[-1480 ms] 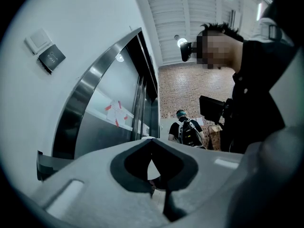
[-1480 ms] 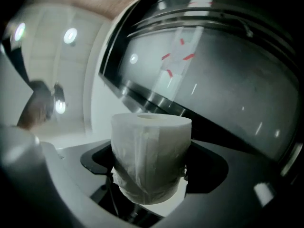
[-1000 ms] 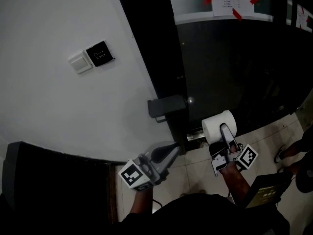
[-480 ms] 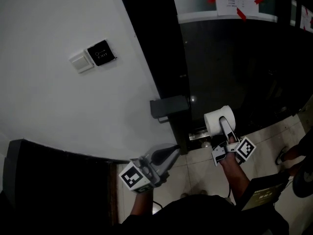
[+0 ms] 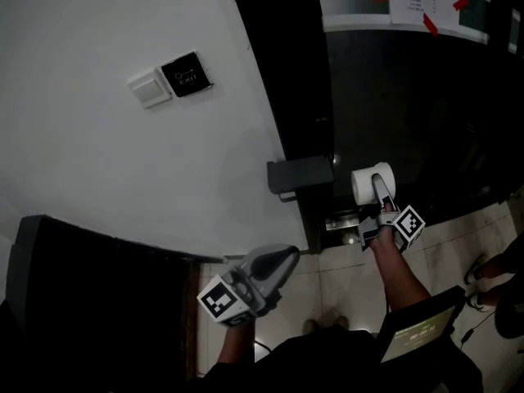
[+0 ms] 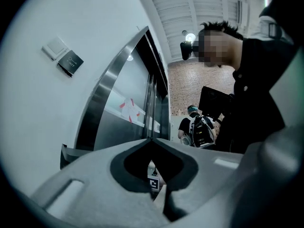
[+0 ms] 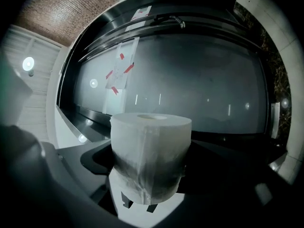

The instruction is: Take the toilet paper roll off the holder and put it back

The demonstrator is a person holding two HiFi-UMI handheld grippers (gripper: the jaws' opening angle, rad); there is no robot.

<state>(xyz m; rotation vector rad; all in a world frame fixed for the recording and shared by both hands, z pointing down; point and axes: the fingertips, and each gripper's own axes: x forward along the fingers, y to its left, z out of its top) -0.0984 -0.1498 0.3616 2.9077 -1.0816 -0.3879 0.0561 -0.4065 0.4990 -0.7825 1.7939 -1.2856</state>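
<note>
the right arm stretches forward, its right claw gripping the white toilet paper roll before the dark glass door, while the left claw hangs low, jaws together, empty.

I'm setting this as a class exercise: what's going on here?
A person holds a gripper in each hand. The right gripper is clamped on a white toilet paper roll, holding it in front of a dark glass door. The left gripper, jaws together and empty, hangs lower beside the white wall.
</note>
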